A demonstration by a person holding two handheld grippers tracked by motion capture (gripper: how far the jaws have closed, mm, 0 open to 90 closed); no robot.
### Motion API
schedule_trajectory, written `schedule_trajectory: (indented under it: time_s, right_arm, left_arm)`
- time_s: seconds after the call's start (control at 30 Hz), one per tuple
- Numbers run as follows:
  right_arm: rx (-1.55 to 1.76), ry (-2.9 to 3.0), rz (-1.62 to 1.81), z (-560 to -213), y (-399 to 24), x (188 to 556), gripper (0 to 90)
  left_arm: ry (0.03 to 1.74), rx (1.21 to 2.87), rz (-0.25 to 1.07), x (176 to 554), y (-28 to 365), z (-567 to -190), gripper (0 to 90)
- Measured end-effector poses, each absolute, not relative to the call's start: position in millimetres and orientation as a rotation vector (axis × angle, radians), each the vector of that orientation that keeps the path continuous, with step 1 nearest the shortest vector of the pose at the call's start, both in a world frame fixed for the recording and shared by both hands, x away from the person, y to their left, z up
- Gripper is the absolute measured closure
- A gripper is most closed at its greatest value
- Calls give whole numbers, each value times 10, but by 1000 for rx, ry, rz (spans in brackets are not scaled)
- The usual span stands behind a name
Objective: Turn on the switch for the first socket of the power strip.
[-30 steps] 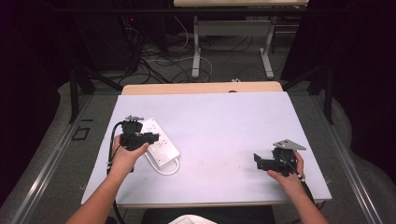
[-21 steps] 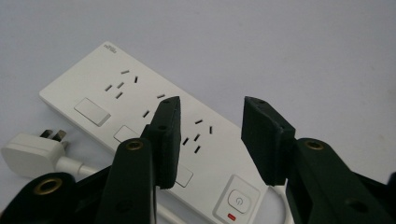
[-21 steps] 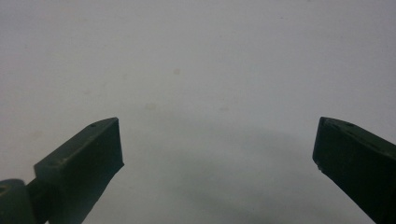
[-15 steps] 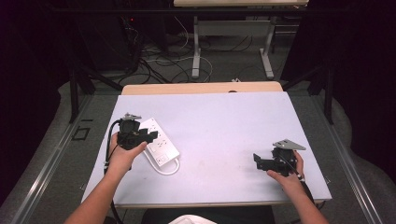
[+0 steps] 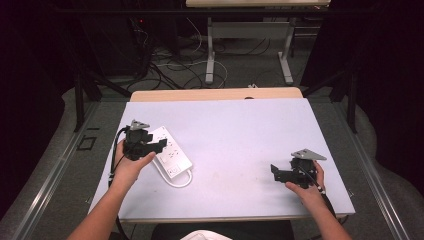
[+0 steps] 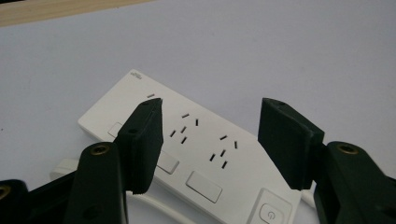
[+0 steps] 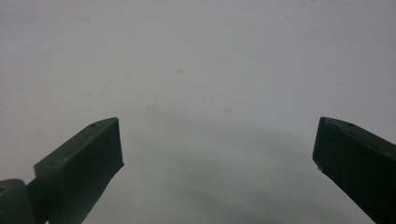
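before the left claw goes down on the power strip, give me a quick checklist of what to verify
1. Left claw open: ok, jaws have just been opening, nothing between the pads.
2. Left claw lined up over the power strip: ok, jaws straddle the socket face.
3. Power strip flat on the table: ok.
4. White cord clear of the jaws: ok, looped at the strip's near end.
5. Right claw out of the way: ok, open, far across the table.
6. Switch state on the strip: cannot tell.
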State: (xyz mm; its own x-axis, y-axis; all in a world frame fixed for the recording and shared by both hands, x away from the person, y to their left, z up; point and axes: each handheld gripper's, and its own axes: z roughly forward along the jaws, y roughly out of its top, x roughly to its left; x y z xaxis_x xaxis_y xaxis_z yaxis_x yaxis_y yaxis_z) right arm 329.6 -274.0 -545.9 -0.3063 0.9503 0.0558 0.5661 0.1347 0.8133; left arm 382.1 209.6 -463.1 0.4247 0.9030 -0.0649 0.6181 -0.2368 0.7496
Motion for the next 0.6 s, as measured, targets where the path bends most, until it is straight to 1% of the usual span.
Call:
schedule_trajectory:
  time_s: [0.33, 0.43, 0.57, 0.6]
  right_arm:
    - [1449, 1940, 1045, -5460, -2737, 3296, 9]
    - [1449, 1940, 1048, -5463, -2736, 3298, 9]
    - [1448, 1940, 1048, -5463, -2735, 3299, 9]
    - [1452, 1940, 1049, -5463, -2733, 3298, 9]
  left_arm:
    - [1355, 1920, 473, 3867, 2268, -4653, 369]
    - [1379, 1891, 450, 3884, 2321, -4678, 334]
    - [1386, 1845, 429, 3903, 2391, -4710, 229]
    - [1395, 1833, 425, 3902, 2402, -4716, 215]
